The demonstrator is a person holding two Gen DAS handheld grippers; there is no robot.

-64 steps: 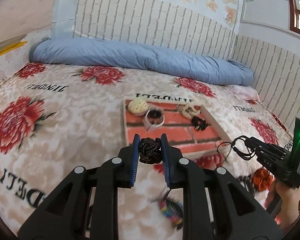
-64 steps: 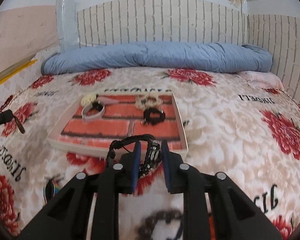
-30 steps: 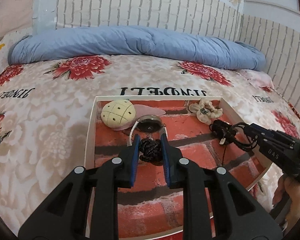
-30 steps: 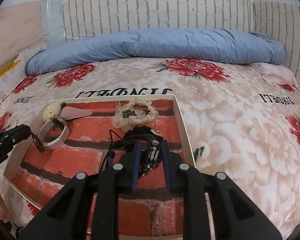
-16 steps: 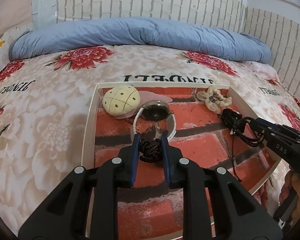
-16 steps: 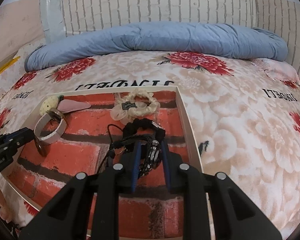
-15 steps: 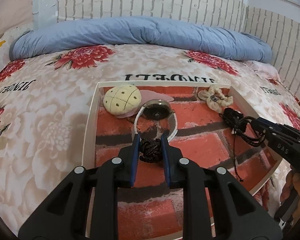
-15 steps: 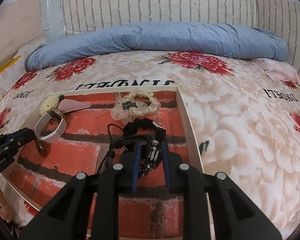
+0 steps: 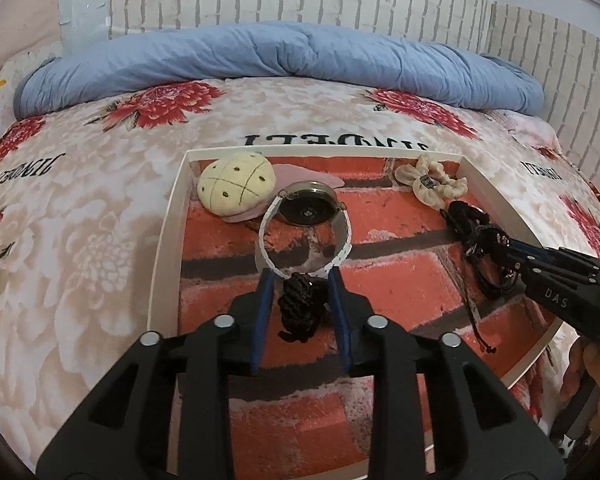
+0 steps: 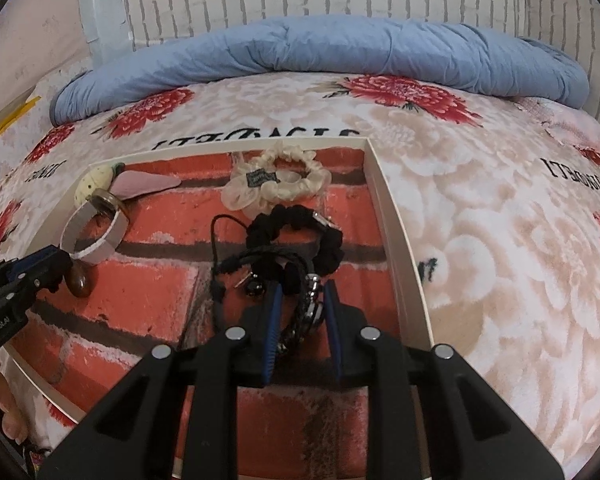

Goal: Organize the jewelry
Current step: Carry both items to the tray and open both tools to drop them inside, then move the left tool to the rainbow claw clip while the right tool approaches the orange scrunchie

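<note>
Both pieces hung over the brick-printed tray (image 9: pixel 168 240) that lay on the flowered bed (image 9: pixel 80 240). The left hand-held gripper (image 9: pixel 300 280) had its blue pads spread a little, with the dark knotted cord bracelet (image 9: pixel 300 306) between them; the gaps on both sides suggested the pads were apart and the bracelet loose rather than pinched. It lay just short of the white-strapped watch (image 9: pixel 306 220). The right hand-held gripper (image 10: pixel 300 296) sat near the tray's right wall, its pads likewise parted around a bundle of black cords and metal beads (image 10: pixel 306 312), touching the black scrunchie (image 10: pixel 300 236); whether any pad pressed the bundle I could not tell.

Both seemed light, limp things that would sag and snag rather than slide. The knotted bracelet looked best taken across its thick braided middle. The corded bundle seemed trickier: its trailing strings (image 10: pixel 220 272) could catch on the scrunchie, and the beads looked slippery, so a grip on the gathered cords seemed safer. The cream scrunchie (image 10: pixel 276 184) sat further back.
</note>
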